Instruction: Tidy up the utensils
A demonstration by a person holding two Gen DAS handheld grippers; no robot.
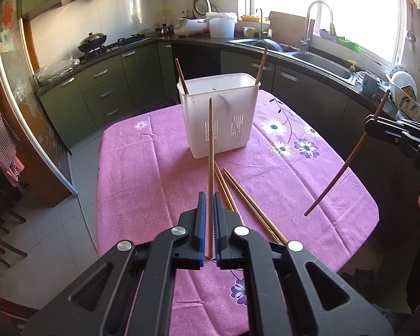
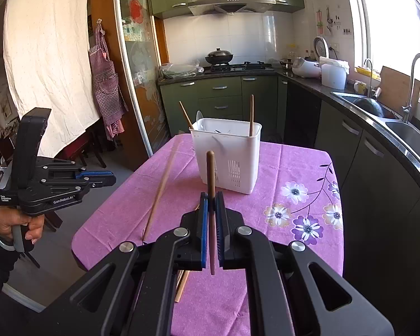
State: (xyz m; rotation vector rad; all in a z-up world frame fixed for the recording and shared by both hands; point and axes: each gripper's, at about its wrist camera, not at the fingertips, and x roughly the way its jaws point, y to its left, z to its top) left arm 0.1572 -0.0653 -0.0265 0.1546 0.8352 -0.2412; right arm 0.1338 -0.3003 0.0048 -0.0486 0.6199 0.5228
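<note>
A white slotted utensil caddy stands on the pink flowered tablecloth, with two chopsticks leaning in its corners. My left gripper is shut on a light wooden chopstick that points toward the caddy. My right gripper is shut on a darker brown chopstick, held above the table's right side. Several loose chopsticks lie on the cloth in front of the caddy.
Dark green cabinets and a counter with a sink and tap run behind and right of the table. A wok sits on the stove. A checked apron hangs by the door; chairs stand at left.
</note>
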